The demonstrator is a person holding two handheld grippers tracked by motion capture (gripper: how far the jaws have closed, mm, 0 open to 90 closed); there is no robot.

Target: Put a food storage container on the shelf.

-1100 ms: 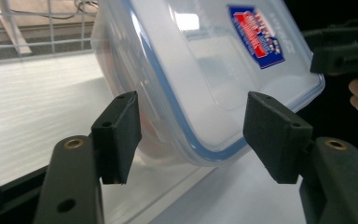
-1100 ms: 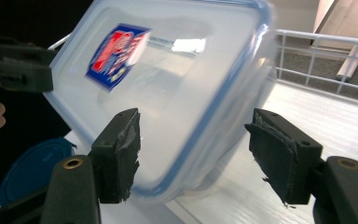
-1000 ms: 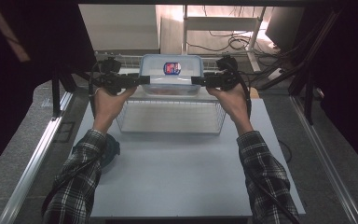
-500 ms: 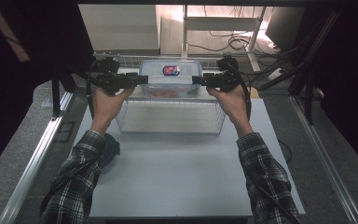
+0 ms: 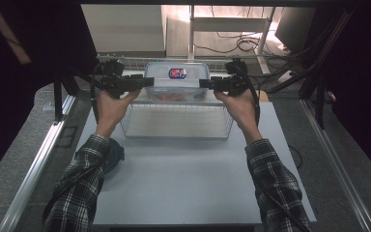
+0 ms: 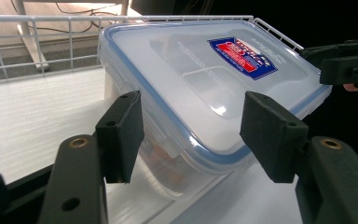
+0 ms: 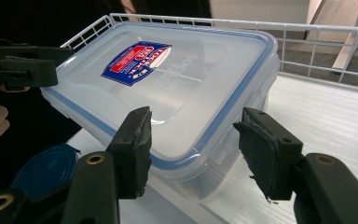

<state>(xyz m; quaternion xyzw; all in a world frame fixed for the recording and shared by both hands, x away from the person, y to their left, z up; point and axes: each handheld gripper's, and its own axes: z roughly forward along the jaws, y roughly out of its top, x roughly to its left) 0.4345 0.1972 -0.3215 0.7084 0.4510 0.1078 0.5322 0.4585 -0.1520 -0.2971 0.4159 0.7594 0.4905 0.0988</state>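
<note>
At the top centre of the high view, the clear lidded container (image 5: 176, 79) sits in the wire basket (image 5: 174, 121), its stiff, slick plastic best clamped at its short ends, where left gripper (image 5: 142, 82) and right gripper (image 5: 207, 83) jaws, just closing, stand half open beside the corners without pressing.

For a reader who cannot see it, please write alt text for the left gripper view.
A clear plastic container with a blue-edged lid and a red and blue label sits between two open black jaws, beside a white wire basket.
</note>
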